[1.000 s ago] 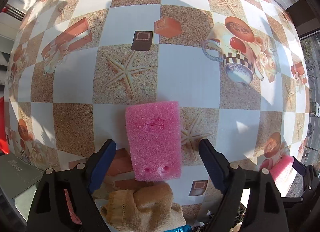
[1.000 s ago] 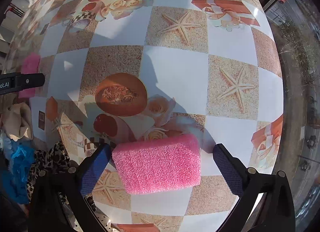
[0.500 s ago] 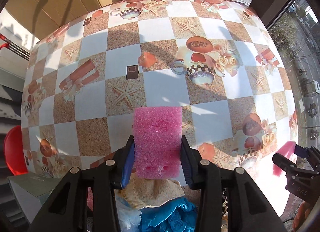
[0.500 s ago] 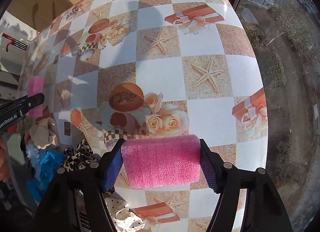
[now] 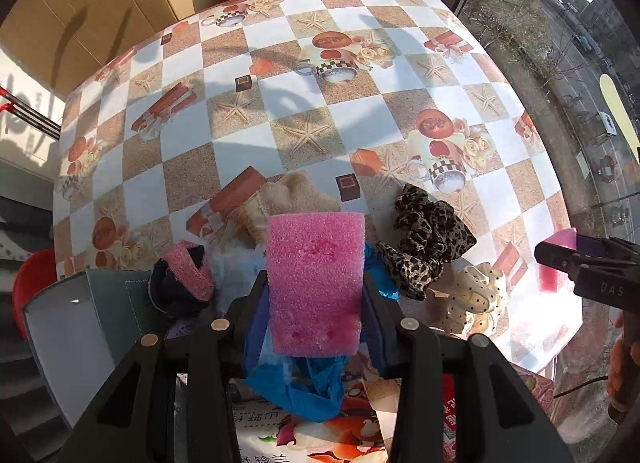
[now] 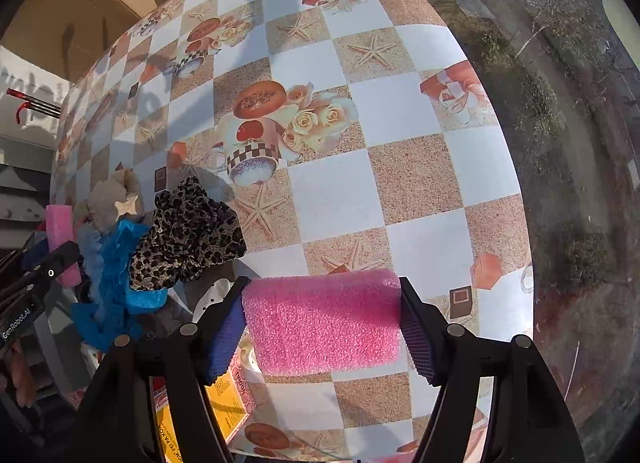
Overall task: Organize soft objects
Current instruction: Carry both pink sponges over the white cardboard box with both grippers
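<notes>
— Did you see what each claw had?

— I did. The left claw (image 5: 316, 303) was clamped on a pink rectangular foam sponge (image 5: 316, 283), held upright between its blue pads, above the pile of soft things. The right claw (image 6: 322, 327) was clamped on a second pink foam block (image 6: 322, 321), that one lying crosswise between its pads, near the front edge of the surface.

— And what lay under them?

— The surface (image 5: 384, 111) wore a checked oilcloth with starfish, cups and gift boxes printed on it. Near its front edge sat a heap: a leopard-print fabric scrunchie (image 5: 428, 239), a cream dotted fabric piece (image 5: 476, 299) just beside it, a crumpled blue cloth (image 5: 312, 387), a beige knitted cloth (image 5: 292, 195) behind the sponge, and a dark scrunchie with a pink fuzzy band (image 5: 184, 279) to the left.

— Anything beside the heap?

— A grey open box (image 5: 76, 327) stood at the left, touching the dark scrunchie as far as I could tell. Both sponges were off the oilcloth, in the air.
</notes>
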Action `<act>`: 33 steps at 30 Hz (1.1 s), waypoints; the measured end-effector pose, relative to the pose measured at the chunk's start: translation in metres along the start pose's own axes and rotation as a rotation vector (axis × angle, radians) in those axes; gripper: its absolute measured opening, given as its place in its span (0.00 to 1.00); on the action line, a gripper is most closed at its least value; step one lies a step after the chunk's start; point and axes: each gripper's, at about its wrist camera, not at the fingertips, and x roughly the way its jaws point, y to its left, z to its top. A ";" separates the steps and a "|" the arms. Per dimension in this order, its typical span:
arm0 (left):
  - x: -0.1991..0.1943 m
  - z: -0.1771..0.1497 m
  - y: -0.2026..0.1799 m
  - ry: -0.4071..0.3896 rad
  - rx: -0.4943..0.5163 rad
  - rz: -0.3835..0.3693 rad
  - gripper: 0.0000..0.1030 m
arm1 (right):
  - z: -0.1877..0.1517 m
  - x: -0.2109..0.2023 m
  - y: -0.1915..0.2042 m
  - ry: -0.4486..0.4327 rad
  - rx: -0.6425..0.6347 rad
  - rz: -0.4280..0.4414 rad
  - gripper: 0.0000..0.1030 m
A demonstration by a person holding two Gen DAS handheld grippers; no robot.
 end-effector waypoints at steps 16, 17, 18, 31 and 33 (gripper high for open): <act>-0.068 -0.125 0.005 -0.048 0.220 -0.062 0.44 | -0.151 -0.043 0.014 0.009 0.189 -0.026 0.70; -0.072 -0.129 0.007 -0.056 0.227 -0.061 0.44 | -0.159 -0.044 0.019 0.010 0.193 -0.026 0.70; -0.077 -0.135 0.011 -0.064 0.233 -0.060 0.44 | -0.167 -0.045 0.023 0.011 0.194 -0.024 0.70; -0.102 -0.177 0.065 -0.125 0.174 -0.051 0.45 | -0.224 -0.043 0.116 0.057 0.034 0.040 0.70; -0.105 -0.181 0.075 -0.137 0.156 -0.043 0.45 | -0.223 -0.045 0.136 0.047 -0.028 0.036 0.70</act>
